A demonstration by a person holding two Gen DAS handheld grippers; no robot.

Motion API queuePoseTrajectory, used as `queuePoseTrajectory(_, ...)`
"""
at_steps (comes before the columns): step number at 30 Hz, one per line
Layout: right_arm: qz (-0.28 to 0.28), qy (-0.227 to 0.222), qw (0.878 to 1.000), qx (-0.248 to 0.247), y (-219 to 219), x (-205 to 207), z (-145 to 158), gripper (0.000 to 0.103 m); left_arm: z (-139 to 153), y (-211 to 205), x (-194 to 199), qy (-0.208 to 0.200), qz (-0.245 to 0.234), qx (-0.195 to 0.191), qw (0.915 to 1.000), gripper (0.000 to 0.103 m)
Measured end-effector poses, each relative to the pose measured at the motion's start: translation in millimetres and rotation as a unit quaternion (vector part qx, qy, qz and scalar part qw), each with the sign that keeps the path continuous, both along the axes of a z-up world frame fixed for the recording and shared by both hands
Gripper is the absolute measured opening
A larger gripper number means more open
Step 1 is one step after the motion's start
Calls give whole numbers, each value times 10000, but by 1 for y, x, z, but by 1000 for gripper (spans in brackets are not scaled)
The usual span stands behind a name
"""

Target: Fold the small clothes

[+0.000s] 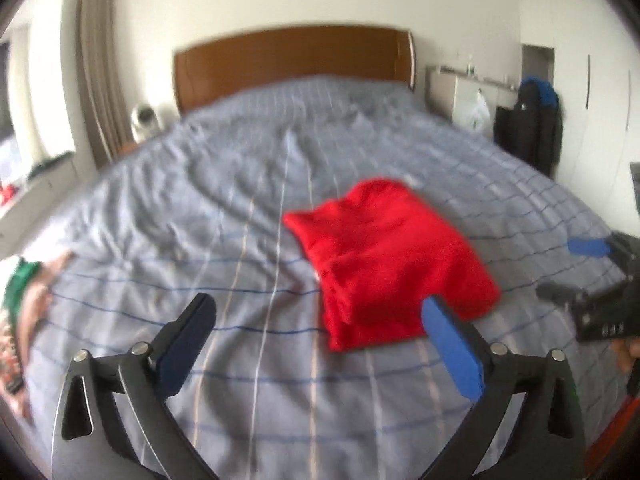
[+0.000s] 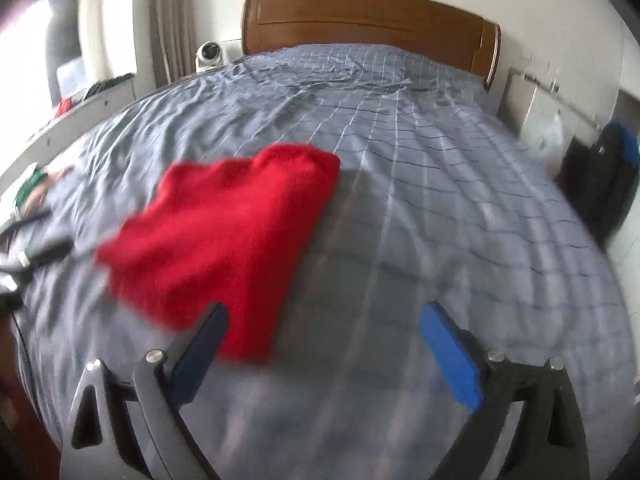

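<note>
A red garment (image 1: pixel 390 258) lies folded into a rough rectangle on the grey checked bed cover (image 1: pixel 200 216); the right wrist view shows the same red garment (image 2: pixel 224 240) left of centre. My left gripper (image 1: pixel 318 314) hangs above the cover just short of the garment's near edge, open, nothing between its fingers. My right gripper (image 2: pixel 324 320) is open too and holds nothing, its left finger in front of the garment's near corner. In the left wrist view the right gripper (image 1: pixel 560 270) shows at the right edge, to the right of the garment.
A wooden headboard (image 1: pixel 294 60) closes the far end of the bed. A green and white piece of clothing (image 1: pixel 18 292) lies at the bed's left edge. Dark clothes (image 1: pixel 532 120) hang at the right by a white cabinet (image 1: pixel 460 96). A windowsill (image 2: pixel 80 108) runs along the left.
</note>
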State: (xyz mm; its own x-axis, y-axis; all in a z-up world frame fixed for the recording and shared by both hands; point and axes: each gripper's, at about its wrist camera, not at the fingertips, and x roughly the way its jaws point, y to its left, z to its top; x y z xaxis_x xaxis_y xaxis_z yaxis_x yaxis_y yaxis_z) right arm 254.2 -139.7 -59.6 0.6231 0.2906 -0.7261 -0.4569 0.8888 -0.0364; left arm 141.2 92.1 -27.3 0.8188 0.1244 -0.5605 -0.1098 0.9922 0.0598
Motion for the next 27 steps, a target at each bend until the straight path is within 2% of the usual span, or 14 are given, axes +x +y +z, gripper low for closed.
queuePoseTrajectory(4, -10, 89, 9998, 156, -28, -52, 10, 97, 9, -18, -20, 240, 529, 196, 9981, 103)
queuePoseTrajectory(6, -143, 150, 9995, 241, -35, -69, 12, 100, 9, -23, -32, 315, 710, 130, 9969, 103)
queuePoseTrajectory(8, -293, 330, 9983, 368, -42, -85, 12, 101, 5, -25, -42, 600, 817, 19, 9948, 103)
queuePoseTrajectory(11, -305, 523, 9973, 415, -43, -101, 10, 101, 3, -28, -53, 835, 836, -116, 9929, 103)
queuePoseTrajectory(15, -238, 542, 9977, 321, -37, -117, 16, 102, 1, -31, -60, 1033, 893, 24, 9906, 103)
queuePoseTrajectory(18, -124, 550, 9978, 358, -29, -128, 25, 103, 1, -32, -65, 1197, 801, -23, 9896, 103)
queuePoseTrajectory(21, -48, 509, 9984, 253, -21, -136, 31, 103, 2, -31, -71, 1259, 797, -153, 9887, 103)
queuePoseTrajectory(27, -84, 419, 9991, 67, -17, -147, 42, 102, 2, -36, -79, 1342, 682, -176, 9885, 103)
